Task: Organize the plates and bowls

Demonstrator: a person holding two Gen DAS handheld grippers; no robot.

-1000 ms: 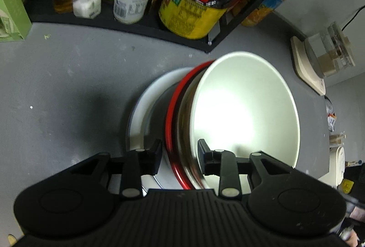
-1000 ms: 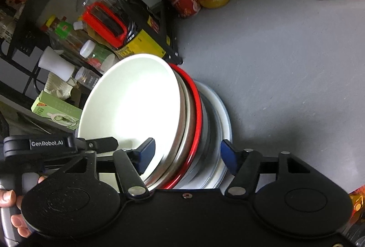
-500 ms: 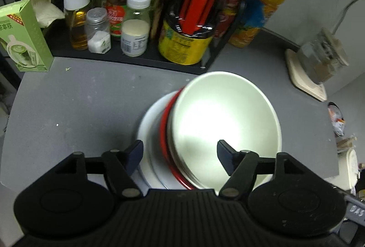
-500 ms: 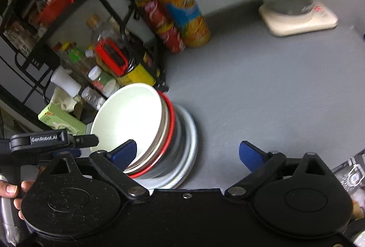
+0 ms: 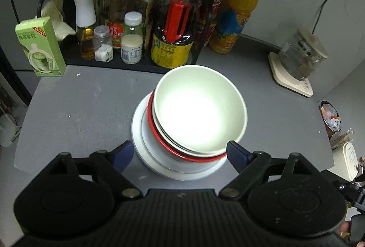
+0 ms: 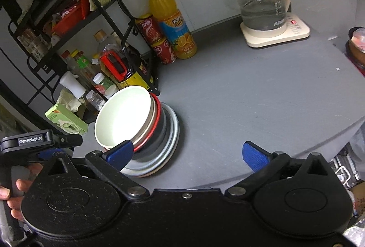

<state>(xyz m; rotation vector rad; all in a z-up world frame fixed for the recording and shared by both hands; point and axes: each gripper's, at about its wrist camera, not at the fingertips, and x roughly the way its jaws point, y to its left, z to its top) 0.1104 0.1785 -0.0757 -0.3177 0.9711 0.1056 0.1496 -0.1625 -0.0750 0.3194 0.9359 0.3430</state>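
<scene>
A stack of dishes stands in the middle of the grey table: a white bowl [image 5: 198,110] on top, a red-rimmed bowl [image 5: 159,132] under it, and a white plate [image 5: 139,144] at the bottom. My left gripper [image 5: 180,152] hangs above the stack's near side, its jaws opening and the pads off the dishes. The right wrist view has the white bowl [image 6: 123,114] tilted on the plate [image 6: 174,132] at lower left. My right gripper [image 6: 186,152] is pulled back to the stack's right, jaws opening, nothing between them. A hand [image 6: 13,192] holds the left gripper's body [image 6: 41,140].
A black rack [image 5: 205,25] behind the stack holds oil and sauce bottles [image 5: 173,37] and jars. A green carton [image 5: 38,48] stands at the left. An orange juice bottle [image 6: 171,23], soda cans [image 6: 157,39] and a glass kettle on its base [image 6: 267,9] stand at the back.
Both grippers let go of the stack's rims, widened their jaws and drew back and up. The stack now looks smaller and farther in both views.
</scene>
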